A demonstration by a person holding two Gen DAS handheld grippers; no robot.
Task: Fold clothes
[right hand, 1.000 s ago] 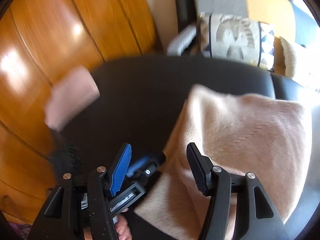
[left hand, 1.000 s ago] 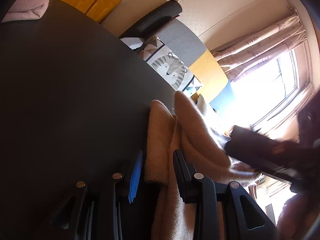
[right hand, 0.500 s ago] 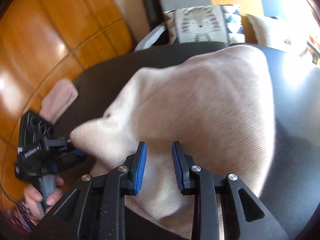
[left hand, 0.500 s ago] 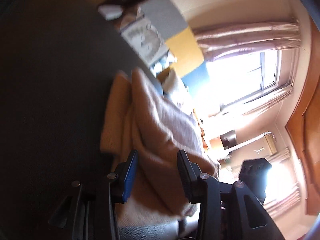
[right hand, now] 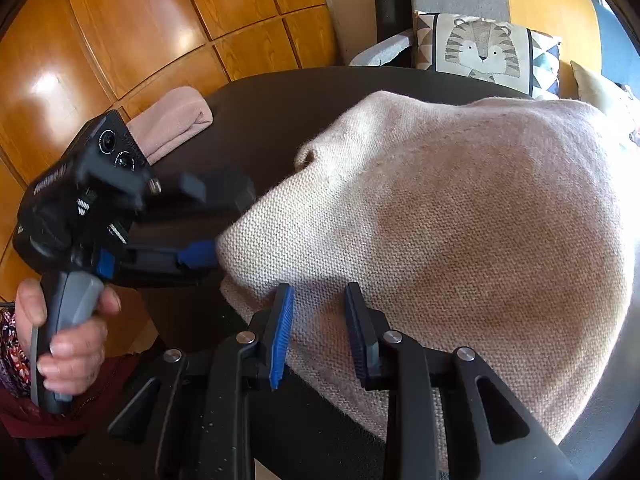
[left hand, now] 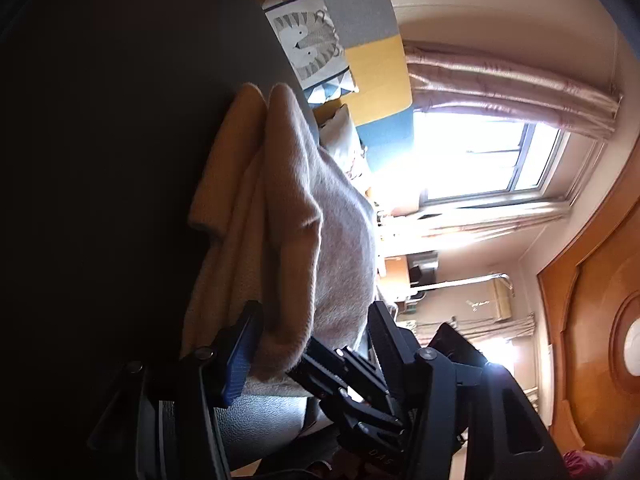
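Right wrist view has the clearest read: the beige knit garment (right hand: 460, 220) is lifted in a big billow over the dark round table (right hand: 280, 96), filling everything from twelve to four o'clock. The right gripper (right hand: 318, 320) has its fingers on either side of the cloth's lower edge, a gap between them with knit running through; whether they actually bite the fabric, cannot tell. At nine o'clock the left gripper (right hand: 208, 236) comes in sideways, its blue pad against a corner of the garment, a hand (right hand: 68, 332) wrapped round its grey handle. A folded pink cloth (right hand: 172, 120) lies at the table's far rim at ten o'clock, and a tiger cushion (right hand: 484, 48) sits on a chair beyond.

Left wrist view is rolled on its side and adds what the other misses: a bright window (left hand: 480, 156) with curtains at three o'clock. Here the left gripper (left hand: 312, 344) stands spread, folds of the garment (left hand: 288, 216) hanging between its fingers, and the right gripper (left hand: 348, 380) pokes in at five o'clock, right at the cloth's hem.
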